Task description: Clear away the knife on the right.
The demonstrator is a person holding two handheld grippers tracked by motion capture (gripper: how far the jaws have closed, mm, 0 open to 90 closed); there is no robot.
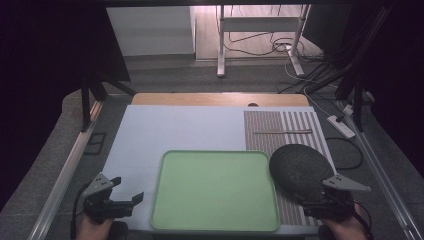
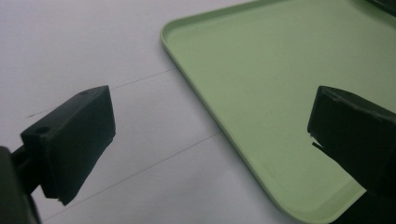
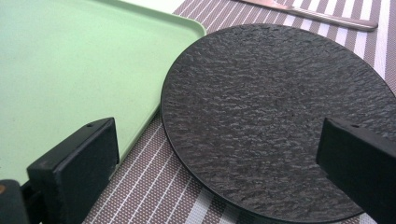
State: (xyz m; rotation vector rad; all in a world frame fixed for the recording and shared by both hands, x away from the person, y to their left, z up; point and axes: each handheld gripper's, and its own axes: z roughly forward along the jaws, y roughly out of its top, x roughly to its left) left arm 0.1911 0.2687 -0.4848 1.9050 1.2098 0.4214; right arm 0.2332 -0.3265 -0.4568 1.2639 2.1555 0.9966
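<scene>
The black plate lies on the striped mat at the right, just beyond the right gripper, whose fingers stand wide apart and hold nothing; its near rim is cut off behind them. The left gripper, equally wide and empty, hovers over the white worktop at the green tray's near left corner. A knife lies far on the mat, well apart from the plate.
</scene>
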